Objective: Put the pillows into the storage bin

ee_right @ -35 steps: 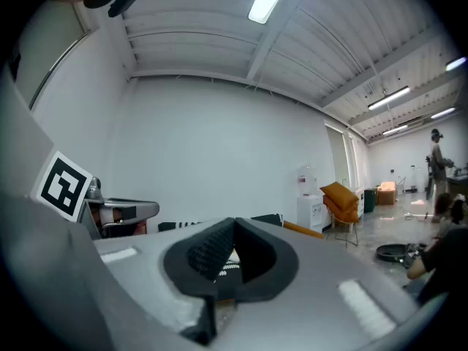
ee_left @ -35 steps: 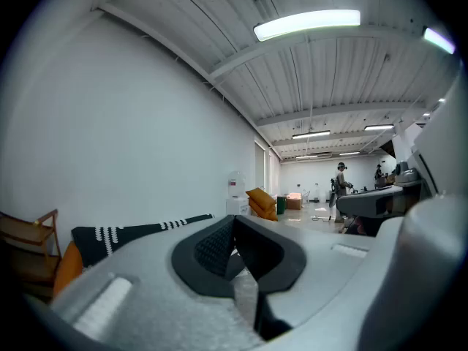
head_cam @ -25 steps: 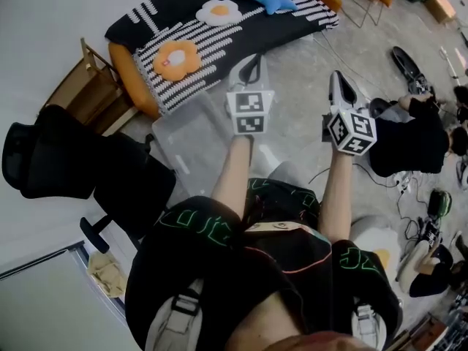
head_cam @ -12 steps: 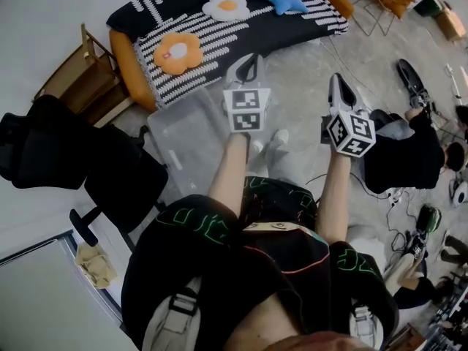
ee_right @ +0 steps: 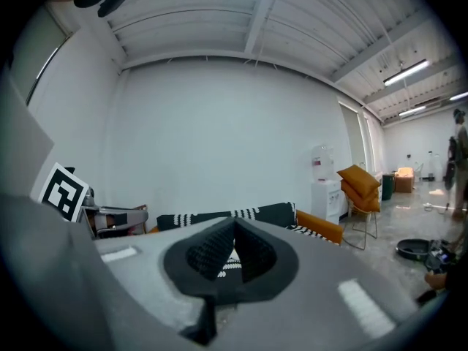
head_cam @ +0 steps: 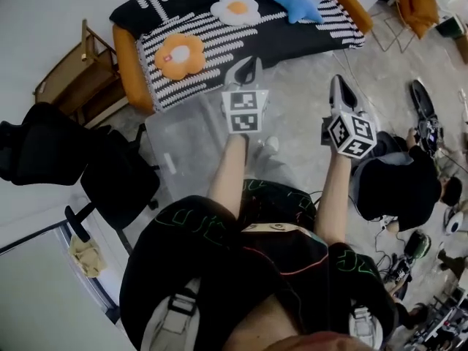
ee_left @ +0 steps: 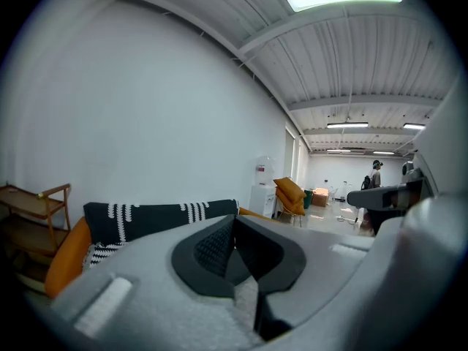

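White wall (ee_left: pixel 168 108), grey floor (head_cam: pixel 307 93), orange sofa (head_cam: pixel 126 61), wooden shelf (head_cam: pixel 69 79), black office chair (head_cam: pixel 44 145).

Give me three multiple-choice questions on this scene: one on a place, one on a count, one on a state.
1. Where is the orange flower pillow?
A. on the striped sofa
B. on the floor
C. on the black chair

2. How many pillows lie on the sofa?
A. one
B. three
C. five

3. How do the tongs of the left gripper and the right gripper stand?
A. shut, with nothing between them
B. wide open
C. shut on a pillow

Answers:
1 A: the head view shows it on the striped cover near the sofa's orange end.
2 B: the flower pillow, the fried-egg pillow and the blue star pillow.
3 A: in each gripper view the tongs meet at the tips, and nothing is held.
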A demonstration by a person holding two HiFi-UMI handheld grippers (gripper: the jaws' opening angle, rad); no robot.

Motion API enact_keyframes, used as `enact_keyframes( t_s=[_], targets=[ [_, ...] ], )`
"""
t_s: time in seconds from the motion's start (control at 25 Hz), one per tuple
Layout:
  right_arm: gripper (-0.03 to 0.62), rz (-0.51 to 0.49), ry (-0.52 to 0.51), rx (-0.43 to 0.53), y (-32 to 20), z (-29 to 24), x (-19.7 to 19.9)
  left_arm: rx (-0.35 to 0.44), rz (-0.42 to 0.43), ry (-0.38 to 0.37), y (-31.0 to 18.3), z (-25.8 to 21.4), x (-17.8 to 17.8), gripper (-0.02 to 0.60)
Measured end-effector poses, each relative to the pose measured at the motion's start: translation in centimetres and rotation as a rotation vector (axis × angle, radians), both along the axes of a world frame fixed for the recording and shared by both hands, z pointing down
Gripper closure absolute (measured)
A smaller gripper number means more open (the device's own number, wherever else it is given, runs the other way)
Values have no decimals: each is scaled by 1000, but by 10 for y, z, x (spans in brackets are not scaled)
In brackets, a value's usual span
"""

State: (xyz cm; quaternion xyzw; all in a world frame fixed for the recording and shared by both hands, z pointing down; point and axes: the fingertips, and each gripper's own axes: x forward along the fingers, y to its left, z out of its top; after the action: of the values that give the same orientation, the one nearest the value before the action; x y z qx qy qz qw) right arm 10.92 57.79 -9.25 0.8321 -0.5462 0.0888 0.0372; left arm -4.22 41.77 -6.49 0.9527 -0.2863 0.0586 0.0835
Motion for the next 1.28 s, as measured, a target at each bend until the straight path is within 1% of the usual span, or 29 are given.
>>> enact_keyframes(
  t_s=[0.12, 0.2, 0.4, 0.56, 0.64, 0.76, 0.92, 1.08, 1.16, 1.28],
  targets=[
    [591, -17, -35, -15, -25, 12, 37, -62, -35, 0, -24, 10, 25, 571],
    [591, -34, -57, -25, -42, 21, 58, -76, -54, -14, -38, 16, 43, 571],
    [591, -51, -100, -14, -76, 32, 115, -77, -52, -49, -59, 25, 97, 571],
    [591, -64, -127, 7, -105, 28, 156, -80, -89, -38, -82, 18, 125, 571],
    [591, -87, -139, 16, -124, 29, 162, -75, -113, -27, -97, 13, 132, 571],
    [591, -152, -138, 14, -157, 29, 155, -68, -161, -26, -120, 8, 124, 571],
    [591, -244, -149, 24, -206, 27, 142, -77, -256, -33, -152, 10, 95, 571],
    [591, -312, -166, -19, -253, 46, 124, -123, -325, -55, -186, 34, 70, 571],
    [591, -336, -170, -46, -277, 58, 117, -156, -343, -62, -204, 52, 63, 571],
    [591, -352, -164, -67, -317, 69, 114, -197, -350, -60, -239, 75, 62, 571]
  ],
)
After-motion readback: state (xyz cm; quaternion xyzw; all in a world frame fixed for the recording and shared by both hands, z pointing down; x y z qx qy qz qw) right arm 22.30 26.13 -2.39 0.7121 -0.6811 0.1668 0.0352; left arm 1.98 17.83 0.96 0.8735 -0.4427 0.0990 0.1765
